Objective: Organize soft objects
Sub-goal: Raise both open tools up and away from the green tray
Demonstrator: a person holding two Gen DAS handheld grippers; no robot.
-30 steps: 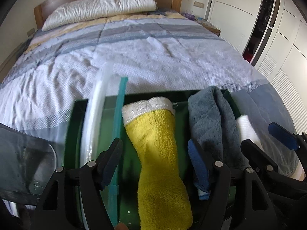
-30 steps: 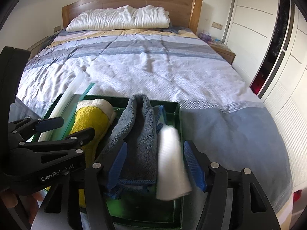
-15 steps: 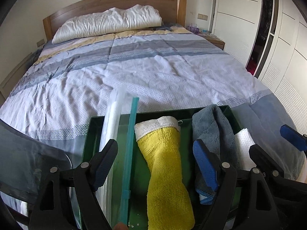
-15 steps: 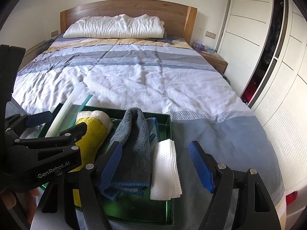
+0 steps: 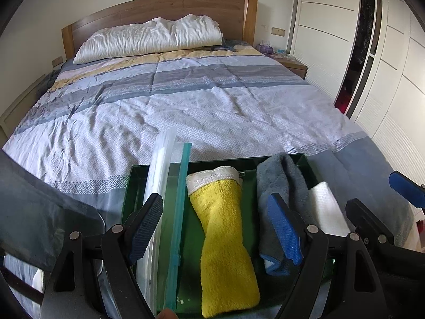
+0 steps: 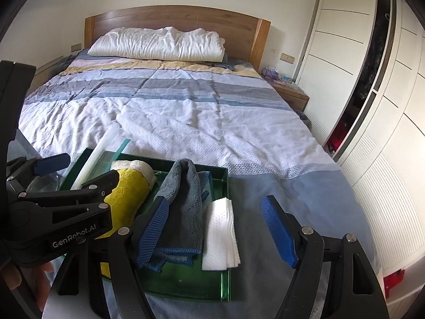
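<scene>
Both grippers, left (image 5: 216, 228) and right (image 6: 216, 231), released, jaws just widened, nothing between; yellow towel (image 5: 225, 250), grey cloth (image 6: 183, 207), white napkins (image 6: 220, 236) lie in green tray (image 6: 186, 281); back off straight, avoid snagging cloth.

A dark green tray (image 6: 224, 242) is showing at the foot of the bed. In it, a towel (image 5: 225, 242) is glowing bright yellow with a white band at its far end, and a cloth (image 6: 183, 210) is showing plain grey with a blue edge. Beside it, a stack of napkins (image 6: 220, 236) is showing white with a dimpled weave. A clear bag (image 5: 159, 186) is carrying a teal strip. The bedspread (image 6: 186, 111) is running in white, grey, blue and pale yellow bands, and the pillow (image 6: 159, 43) is showing white against a brown wooden headboard (image 6: 175, 18).
</scene>
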